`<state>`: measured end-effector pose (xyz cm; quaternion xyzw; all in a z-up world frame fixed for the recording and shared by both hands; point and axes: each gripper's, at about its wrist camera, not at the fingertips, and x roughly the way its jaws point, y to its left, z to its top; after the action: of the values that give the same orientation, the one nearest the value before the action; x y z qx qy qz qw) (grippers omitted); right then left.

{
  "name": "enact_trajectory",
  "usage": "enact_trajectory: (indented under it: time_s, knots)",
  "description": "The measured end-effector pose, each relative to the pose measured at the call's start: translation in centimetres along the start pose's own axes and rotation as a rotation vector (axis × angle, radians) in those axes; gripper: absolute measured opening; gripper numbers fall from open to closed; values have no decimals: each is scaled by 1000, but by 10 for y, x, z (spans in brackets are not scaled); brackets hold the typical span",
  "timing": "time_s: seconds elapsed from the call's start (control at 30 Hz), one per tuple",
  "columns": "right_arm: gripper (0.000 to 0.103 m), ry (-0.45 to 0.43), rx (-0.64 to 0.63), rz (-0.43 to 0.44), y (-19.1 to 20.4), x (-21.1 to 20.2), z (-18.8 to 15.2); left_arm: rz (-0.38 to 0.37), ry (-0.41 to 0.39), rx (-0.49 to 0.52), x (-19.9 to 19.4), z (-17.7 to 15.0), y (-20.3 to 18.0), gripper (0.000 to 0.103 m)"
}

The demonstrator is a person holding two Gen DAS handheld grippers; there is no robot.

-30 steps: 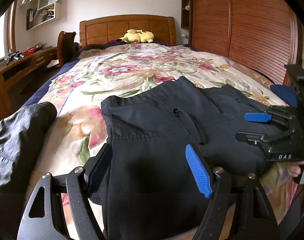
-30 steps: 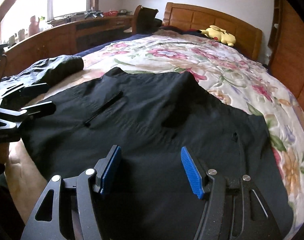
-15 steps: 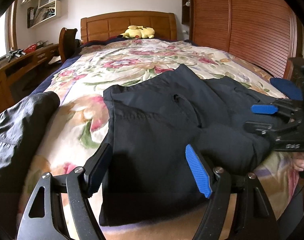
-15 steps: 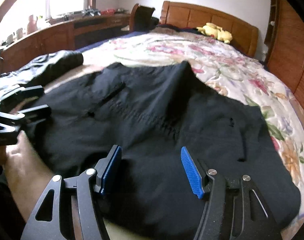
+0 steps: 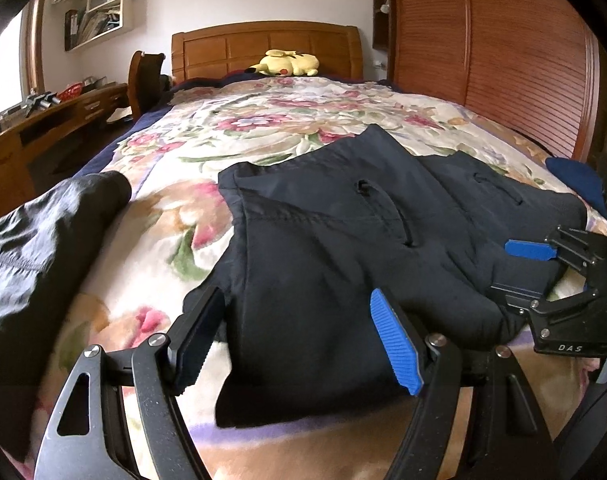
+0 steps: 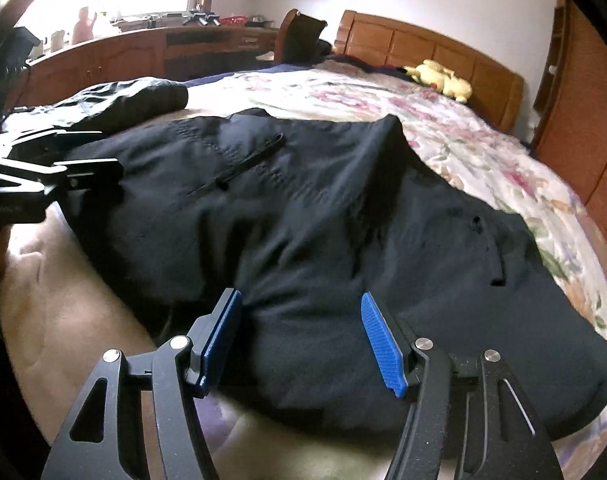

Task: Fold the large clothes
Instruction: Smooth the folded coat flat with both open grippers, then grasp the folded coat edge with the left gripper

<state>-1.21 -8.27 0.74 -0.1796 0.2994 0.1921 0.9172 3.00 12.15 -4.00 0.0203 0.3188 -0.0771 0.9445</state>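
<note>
The left gripper (image 5: 299, 328) has its jaws standing apart, its blue-padded fingers (image 5: 395, 344) straddling the near left part of a pair of dark navy trousers (image 5: 335, 248) without pressing on the cloth. The right gripper (image 6: 303, 338) is likewise spread wide, poised over the near hem of the same trousers (image 6: 343, 216), and nothing is pinched between its pads. The garment lies at the foot end of the bed, on a floral bedspread (image 5: 263, 120), already doubled over so that the waistband and two slit pockets with dark stitching face up; the fabric is matte, slightly rumpled, with a raised peak at the far edge and soft creases running toward the grippers. To the left of the trousers, apart from them, rests a second crumpled dark grey garment (image 5: 39, 232). Farther away, a yellow plush toy (image 5: 285, 63) lies against the wooden headboard (image 5: 231, 46), and a slatted wooden wardrobe (image 5: 503, 60) stands along the right side of the bed.
</note>
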Motion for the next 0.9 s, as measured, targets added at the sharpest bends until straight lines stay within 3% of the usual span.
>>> enact_trajectory:
  time_s: [0.33,0.63,0.83,0.9]
  knots:
    - [64,-54,33,2,0,-7,-12,38,-40,-76,-23,-15,22,76]
    - [64,-86,42,5,-2,-16,-19,57,-6,-141,-23,-31,36,76]
    - [64,-49,74,57,-16,-17,-3,77,9,-145,-21,-35,33,76]
    - [64,-50,77,39,-23,-18,6,81,8,-141,-21,-35,31,76]
